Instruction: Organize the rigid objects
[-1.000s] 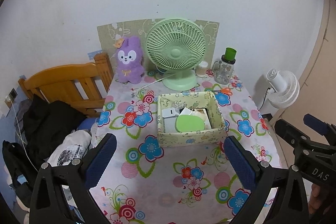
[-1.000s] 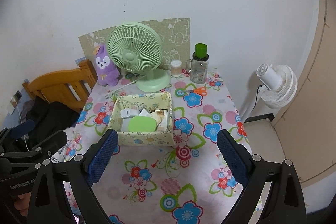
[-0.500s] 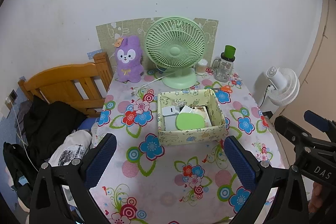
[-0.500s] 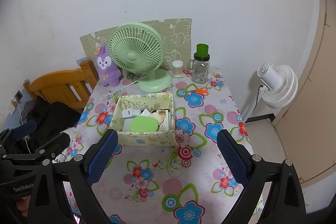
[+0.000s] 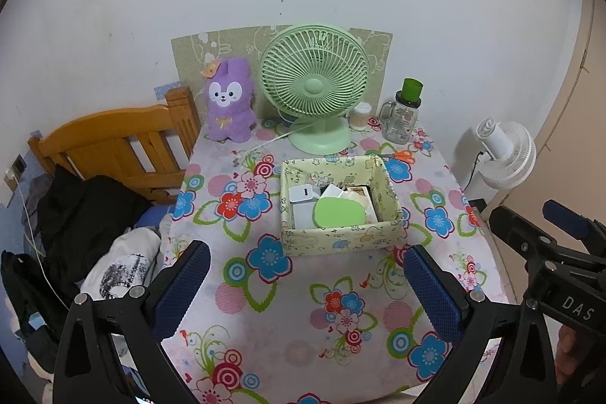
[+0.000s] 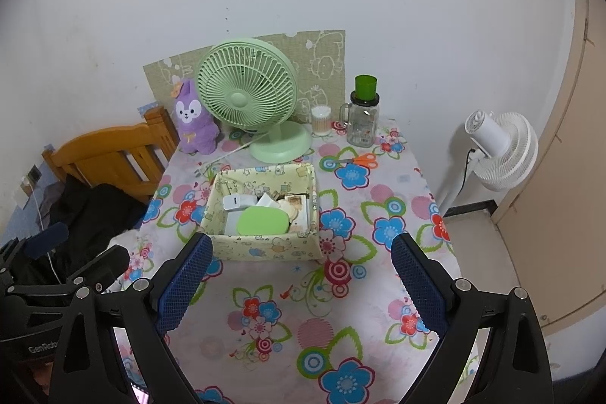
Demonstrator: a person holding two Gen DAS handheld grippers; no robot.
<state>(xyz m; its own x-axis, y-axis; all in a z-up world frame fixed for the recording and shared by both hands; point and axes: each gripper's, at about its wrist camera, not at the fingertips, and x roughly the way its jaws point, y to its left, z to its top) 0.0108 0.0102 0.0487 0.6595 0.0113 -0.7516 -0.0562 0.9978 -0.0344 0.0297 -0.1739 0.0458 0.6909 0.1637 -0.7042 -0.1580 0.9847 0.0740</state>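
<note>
A pale yellow patterned box stands mid-table. It holds a green oval case, a white charger and other small items. Orange-handled scissors lie behind the box on the right. My left gripper is open and empty, held above the table's near side. My right gripper is open and empty too, also over the near side. Each gripper shows at the edge of the other's view.
A green desk fan, a purple plush rabbit, a glass jar with a green lid and a small cup stand along the back wall. A wooden bed frame with clothes is left, a white floor fan right.
Both grippers have drawn back and up a little from the table, so the box and fan look slightly farther away. Both stay open and empty.
</note>
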